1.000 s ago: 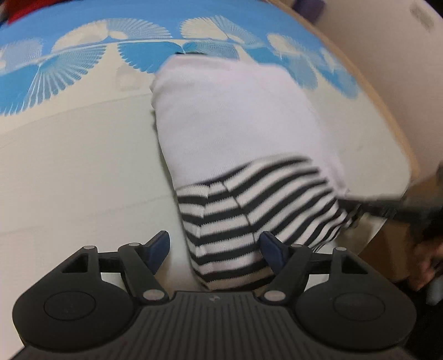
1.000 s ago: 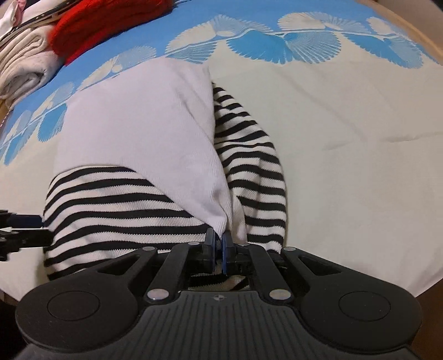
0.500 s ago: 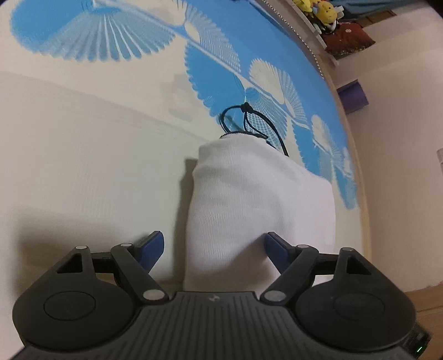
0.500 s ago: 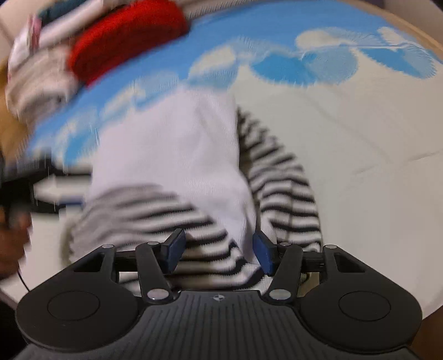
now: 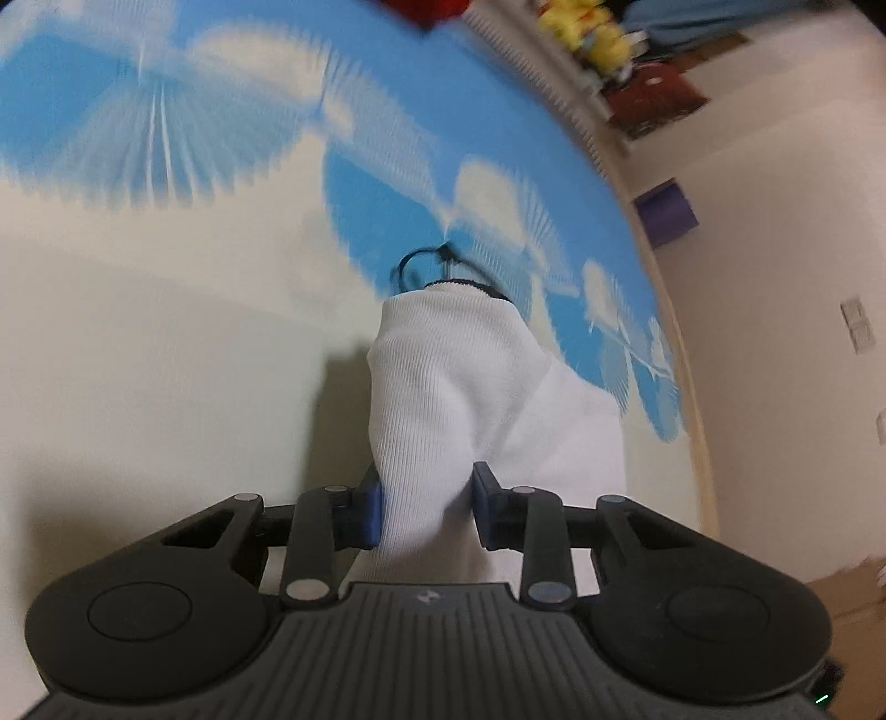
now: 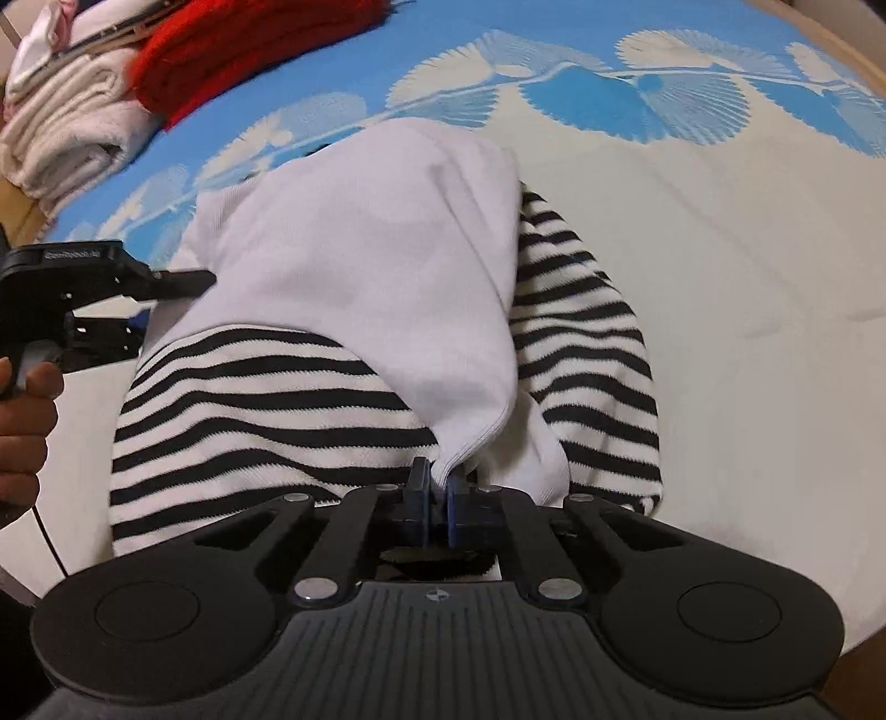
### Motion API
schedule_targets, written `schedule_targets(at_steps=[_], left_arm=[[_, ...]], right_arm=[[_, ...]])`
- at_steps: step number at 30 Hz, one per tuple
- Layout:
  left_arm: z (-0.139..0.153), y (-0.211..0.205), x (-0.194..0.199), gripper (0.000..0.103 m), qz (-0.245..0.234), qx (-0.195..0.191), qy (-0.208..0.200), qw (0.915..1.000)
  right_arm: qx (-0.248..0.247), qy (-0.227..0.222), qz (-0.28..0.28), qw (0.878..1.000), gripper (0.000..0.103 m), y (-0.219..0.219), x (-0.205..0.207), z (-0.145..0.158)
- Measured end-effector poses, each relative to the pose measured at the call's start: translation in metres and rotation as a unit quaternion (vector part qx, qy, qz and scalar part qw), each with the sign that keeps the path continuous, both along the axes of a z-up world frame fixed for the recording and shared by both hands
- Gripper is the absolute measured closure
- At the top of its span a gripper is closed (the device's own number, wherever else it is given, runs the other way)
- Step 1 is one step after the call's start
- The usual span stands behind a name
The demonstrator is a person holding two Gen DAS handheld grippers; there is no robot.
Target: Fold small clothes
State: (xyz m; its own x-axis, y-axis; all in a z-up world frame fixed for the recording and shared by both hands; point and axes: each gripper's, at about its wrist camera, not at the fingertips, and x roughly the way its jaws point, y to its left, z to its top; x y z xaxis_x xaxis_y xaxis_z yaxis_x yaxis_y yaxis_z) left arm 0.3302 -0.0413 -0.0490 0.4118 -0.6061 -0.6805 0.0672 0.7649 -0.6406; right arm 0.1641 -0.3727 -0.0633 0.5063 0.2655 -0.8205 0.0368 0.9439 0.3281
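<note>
A small white ribbed knit garment with black-and-white striped sleeves and hem point(image 6: 354, 310) is spread on a cream bed cover printed with blue fan shapes point(image 6: 747, 277), and a fold is being set up, judged from how both claws are placed on its near edges. The right claw point(image 6: 437, 498) is pressed together on a thin edge of the white fabric, just where it meets the stripes. The left claw point(image 5: 426, 512) is pinching a thick bunch of the white cloth point(image 5: 443, 399) between its blue pads point(image 5: 370, 512), the fabric rising in a ridge from the grip. In the right wrist view the left claw is seen at the far left side of the garment, held in a person's hand point(image 6: 22, 421).

The next move, it is judged, calls for both gripped edges to be lifted together and carried over the body of the garment, kept level so that the crease falls straight and the striped sleeve stays tucked.

Compared with half a second ago, the jaws of both claws have just been closing: the left stood wide around the cloth and is now closed onto it, and the right stood apart over the stripes and is now clamped on the white edge. A second ago the left view was filled with the striped end; now only white cloth is seen there.

A red knitted item point(image 6: 238, 50) and folded pale towels point(image 6: 66, 127) lie at the far edge, well apart.
</note>
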Motion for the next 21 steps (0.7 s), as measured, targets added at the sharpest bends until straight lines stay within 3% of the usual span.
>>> schedule_targets(at_steps=[3, 7, 11, 13, 15, 18, 21], left_arm=[[0.020, 0.034, -0.001, 0.068, 0.013, 0.022, -0.022, 0.9994], [0.029, 0.083, 0.000, 0.063, 0.047, 0.043, -0.018, 0.9978], [0.053, 0.113, -0.018, 0.059, 0.102, 0.102, -0.068, 0.9873], [0.073, 0.116, -0.033, 0.059, 0.085, 0.111, -0.089, 0.9862], [0.091, 0.107, -0.050, 0.059, 0.051, 0.148, -0.099, 0.9827], [0.103, 0.081, -0.079, 0.059, 0.001, 0.225, -0.116, 0.9674], [0.089, 0.060, -0.102, 0.059, -0.028, 0.226, -0.116, 0.9668]], right_arm=[[0.024, -0.030, 0.034, 0.999, 0.098, 0.027, 0.004, 0.013], [0.048, -0.048, 0.065, 0.996, 0.099, 0.060, 0.010, 0.021], [0.057, -0.053, 0.072, 0.994, 0.099, 0.075, 0.015, 0.023], [0.064, -0.058, 0.065, 0.994, 0.099, 0.075, 0.016, 0.026], [0.058, -0.054, 0.055, 0.995, 0.099, 0.077, 0.017, 0.026], [0.065, -0.054, 0.045, 0.995, 0.099, 0.074, 0.016, 0.027], [0.073, -0.052, 0.042, 0.995, 0.099, 0.073, 0.015, 0.028]])
